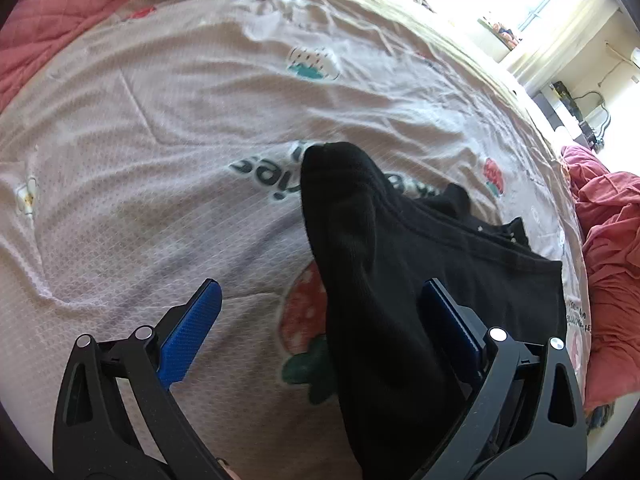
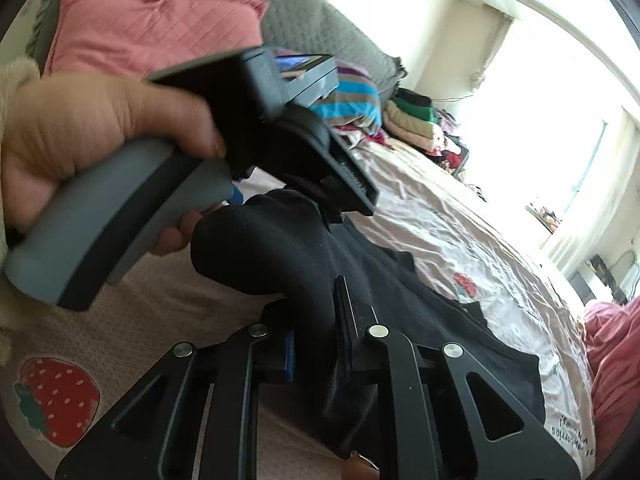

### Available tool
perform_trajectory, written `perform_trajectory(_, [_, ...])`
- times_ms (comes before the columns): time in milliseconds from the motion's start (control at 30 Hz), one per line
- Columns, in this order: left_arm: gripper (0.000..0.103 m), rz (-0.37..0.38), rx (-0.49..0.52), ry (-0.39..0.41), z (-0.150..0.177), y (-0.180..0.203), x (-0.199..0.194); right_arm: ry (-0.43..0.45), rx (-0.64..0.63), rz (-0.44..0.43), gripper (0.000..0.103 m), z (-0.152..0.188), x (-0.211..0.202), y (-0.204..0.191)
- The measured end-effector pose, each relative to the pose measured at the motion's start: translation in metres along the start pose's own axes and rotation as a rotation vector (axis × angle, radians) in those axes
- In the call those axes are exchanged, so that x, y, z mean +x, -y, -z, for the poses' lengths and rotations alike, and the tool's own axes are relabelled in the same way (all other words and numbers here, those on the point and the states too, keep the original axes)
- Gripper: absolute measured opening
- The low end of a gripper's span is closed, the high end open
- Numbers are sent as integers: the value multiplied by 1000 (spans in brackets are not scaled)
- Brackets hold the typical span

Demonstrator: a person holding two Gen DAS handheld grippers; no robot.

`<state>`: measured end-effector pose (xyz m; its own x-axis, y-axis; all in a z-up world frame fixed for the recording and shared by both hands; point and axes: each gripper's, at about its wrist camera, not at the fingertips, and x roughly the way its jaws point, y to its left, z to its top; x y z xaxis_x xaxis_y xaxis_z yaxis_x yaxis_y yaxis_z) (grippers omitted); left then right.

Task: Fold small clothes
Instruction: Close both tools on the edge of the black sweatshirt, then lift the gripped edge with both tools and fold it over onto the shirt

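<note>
A black sock (image 1: 360, 248) hangs over the pink printed bedsheet (image 1: 168, 128), between the blue pads of my left gripper (image 1: 320, 304), which is open around it. In the right wrist view my right gripper (image 2: 316, 332) is shut on the same black sock (image 2: 272, 252), which rises from its jaws toward the left gripper's body (image 2: 168, 184), held by a hand. A flat black garment (image 1: 500, 280) lies on the bed beyond the sock; it also shows in the right wrist view (image 2: 440, 320).
A red-pink blanket (image 1: 612, 280) is bunched at the bed's right side. A pink pillow (image 2: 152, 28) leans on the grey headboard (image 2: 320, 28). A striped cloth (image 2: 352, 100) and piled clothes (image 2: 420, 120) lie at the bed's far end.
</note>
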<state>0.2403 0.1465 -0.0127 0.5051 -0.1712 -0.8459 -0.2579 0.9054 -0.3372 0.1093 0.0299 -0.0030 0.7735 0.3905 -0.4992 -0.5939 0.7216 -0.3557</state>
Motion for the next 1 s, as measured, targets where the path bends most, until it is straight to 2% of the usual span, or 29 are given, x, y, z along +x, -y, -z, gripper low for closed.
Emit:
perform_trajectory(67, [84,24,-6,15,0,6,-4,14,27,11,14,1,-6,7])
perform_trajectory(133, [57,67,1,26,-1,18,-10,23,65,22,14,2,-14,16])
perform_trajectory(167, [52,75,9,30,0,24,-12,26,83,26,14,3,-17,19])
perform_trajectory(233, [33,87,35,40,1,38,-18,34,125,34,14,4,-23,28])
perform_trajectory(333, [22,89,77,63,1,59,-30,54,175,44,14,7,-32,37])
perform_trajectory(633, [19,98,178,122,6,121,-65,124,330,78,13,22,-64,77])
perform_trajectory(1000, [19,85,272,119,20,190,-67,125,518,95,13,52,-86,119])
